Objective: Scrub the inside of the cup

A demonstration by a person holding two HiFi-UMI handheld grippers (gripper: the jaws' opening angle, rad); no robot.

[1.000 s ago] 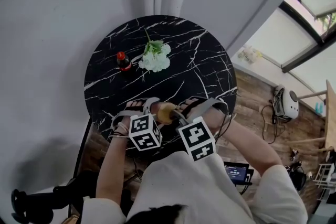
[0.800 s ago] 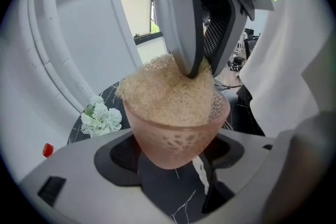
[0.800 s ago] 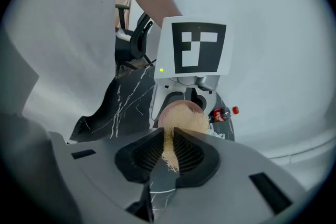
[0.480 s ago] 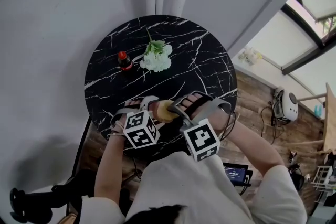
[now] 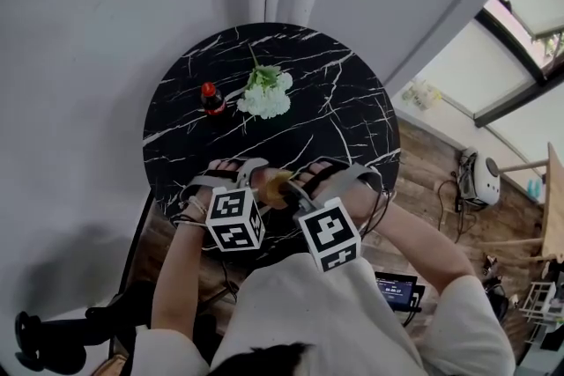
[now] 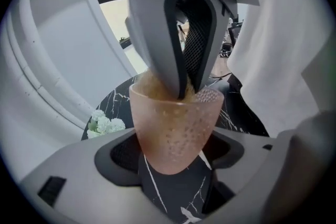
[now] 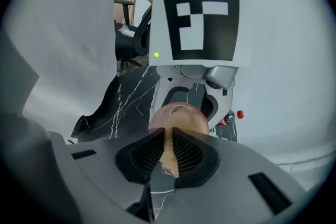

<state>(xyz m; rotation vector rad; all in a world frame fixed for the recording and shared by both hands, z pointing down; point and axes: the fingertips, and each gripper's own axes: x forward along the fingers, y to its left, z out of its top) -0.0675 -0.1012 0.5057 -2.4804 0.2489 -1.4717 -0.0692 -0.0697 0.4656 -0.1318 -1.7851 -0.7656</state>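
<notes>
A peach, translucent dimpled cup [image 6: 176, 128] sits between the pads of my left gripper [image 6: 176, 153], which is shut on its lower half above the table's near edge. From overhead, the cup [image 5: 275, 188] lies between the left gripper [image 5: 253, 180] and the right gripper [image 5: 295, 191]. My right gripper [image 7: 169, 147] pinches a tan scrub pad [image 7: 169, 157]; its jaws have just been closing with the pad between them. In the left gripper view the right gripper [image 6: 185, 89] reaches down into the cup's mouth with the pad. The cup [image 7: 179, 118] shows just past the right gripper's fingertips.
A round black marble table [image 5: 344, 101] carries a white flower bunch [image 5: 264, 94] and a small red-capped dark bottle [image 5: 211, 99] at its far left. Wooden floor with cables and a lit screen [image 5: 398, 288] lies to the right. A grey wall stands behind the table.
The right gripper's jaws looked spread wider half a second ago and now stand close together. Both hands have stayed at the cup, with only slight shifts.
</notes>
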